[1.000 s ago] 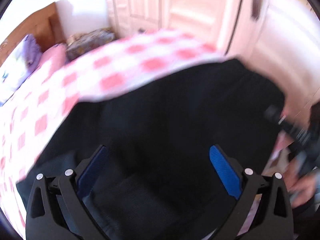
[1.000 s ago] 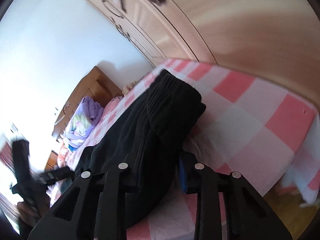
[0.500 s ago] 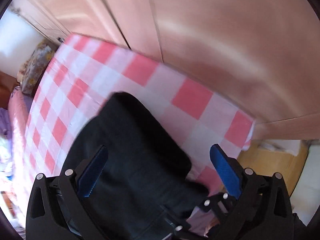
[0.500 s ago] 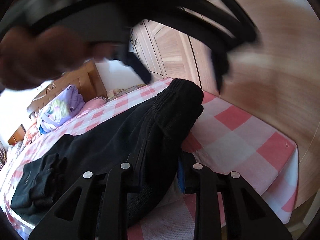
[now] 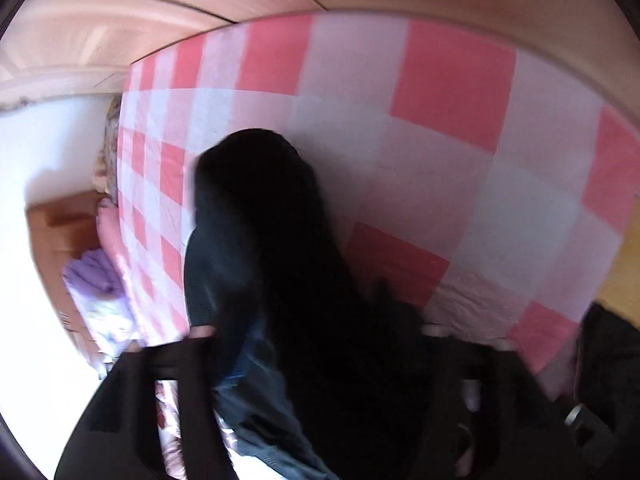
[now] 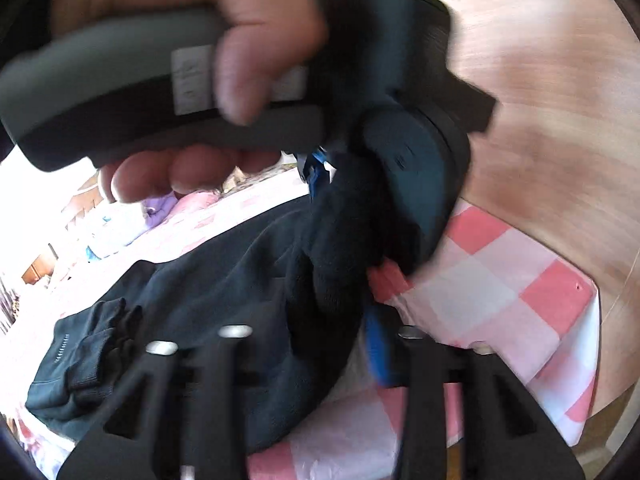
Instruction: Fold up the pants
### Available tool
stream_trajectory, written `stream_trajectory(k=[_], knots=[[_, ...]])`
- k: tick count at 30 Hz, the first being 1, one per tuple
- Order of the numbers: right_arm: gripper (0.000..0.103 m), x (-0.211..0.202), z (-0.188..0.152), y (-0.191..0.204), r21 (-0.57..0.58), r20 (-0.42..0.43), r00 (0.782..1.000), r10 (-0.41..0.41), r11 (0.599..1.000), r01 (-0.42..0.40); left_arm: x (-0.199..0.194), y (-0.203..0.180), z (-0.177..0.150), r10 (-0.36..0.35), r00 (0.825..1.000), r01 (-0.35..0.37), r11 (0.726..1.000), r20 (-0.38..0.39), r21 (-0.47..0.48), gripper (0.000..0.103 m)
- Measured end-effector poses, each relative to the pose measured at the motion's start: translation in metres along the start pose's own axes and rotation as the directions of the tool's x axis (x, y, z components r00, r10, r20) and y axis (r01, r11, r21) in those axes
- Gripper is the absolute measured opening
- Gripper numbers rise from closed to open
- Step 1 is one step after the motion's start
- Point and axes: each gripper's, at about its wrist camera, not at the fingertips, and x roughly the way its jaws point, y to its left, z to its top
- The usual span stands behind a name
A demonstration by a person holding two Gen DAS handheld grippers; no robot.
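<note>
left gripper closing on the black pants; right gripper opening, pants between its jaws

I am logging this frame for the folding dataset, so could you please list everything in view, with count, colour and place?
dark fabric pants: one, black to navy, lying lengthwise on the bed, one end bunched at both grippers
pink and white checked bed sheet: one, covering the bed
purple bedding bundle: one, at the far end of the bed
wooden headboard: one, brown, behind the bundle
wooden wardrobe: one, light pinkish, beside the bed
left gripper: one, black with blue pads, jaws closing on the bunched pants
left hand: one, wrapped round its handle
right gripper: one, black, jaws opening, pants between them
</note>
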Motion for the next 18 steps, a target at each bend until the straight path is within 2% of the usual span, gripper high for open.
stream_trajectory(k=[1, 3, 5, 8, 11, 12, 14, 16, 17, 18], knots=[[0.098, -0.005, -0.002, -0.001, 0.003, 0.006, 1.000, 0.005, 1.000, -0.005, -0.004, 0.006, -0.003, -0.018, 1.000, 0.018, 1.000, 0.021, -0.014, 0.036], [0.099, -0.011, -0.008, 0.000, 0.014, 0.015, 1.000, 0.017, 1.000, -0.018, -0.016, 0.021, -0.019, -0.045, 0.996, 0.050, 0.997, 0.078, -0.056, 0.033], [0.099, -0.011, -0.015, 0.000, 0.039, -0.034, 0.997, 0.064, 0.997, -0.062, -0.030, 0.036, -0.035, -0.069, 0.988, 0.082, 0.992, 0.139, -0.094, 0.028], [0.099, -0.005, -0.025, 0.014, 0.052, -0.102, 0.987, 0.127, 0.991, -0.122, -0.061, 0.072, -0.079, -0.125, 0.957, 0.169, 0.973, 0.262, -0.156, 0.027], [0.099, 0.003, -0.033, 0.049, -0.003, -0.163, 0.967, 0.197, 0.980, -0.200, -0.088, 0.103, -0.121, -0.148, 0.921, 0.235, 0.949, 0.361, -0.210, 0.026], [0.099, 0.004, -0.036, 0.068, -0.069, -0.165, 0.967, 0.194, 0.976, -0.208, -0.097, 0.113, -0.138, -0.154, 0.907, 0.259, 0.938, 0.392, -0.229, 0.026], [0.099, 0.007, -0.044, 0.100, -0.227, -0.150, 0.979, 0.137, 0.959, -0.169, -0.118, 0.137, -0.188, -0.168, 0.862, 0.329, 0.903, 0.479, -0.276, 0.025], [0.098, 0.010, -0.051, 0.124, -0.353, -0.137, 0.989, 0.056, 0.930, -0.102, -0.128, 0.162, -0.248, -0.164, 0.811, 0.402, 0.853, 0.561, -0.332, 0.025], [0.098, 0.009, -0.052, 0.127, -0.375, -0.124, 0.992, 0.036, 0.923, -0.081, -0.129, 0.174, -0.274, -0.157, 0.790, 0.432, 0.828, 0.593, -0.358, 0.024], [0.098, 0.005, -0.052, 0.128, -0.380, -0.107, 0.994, 0.035, 0.922, -0.073, -0.125, 0.186, -0.309, -0.148, 0.765, 0.473, 0.790, 0.626, -0.391, 0.024]])
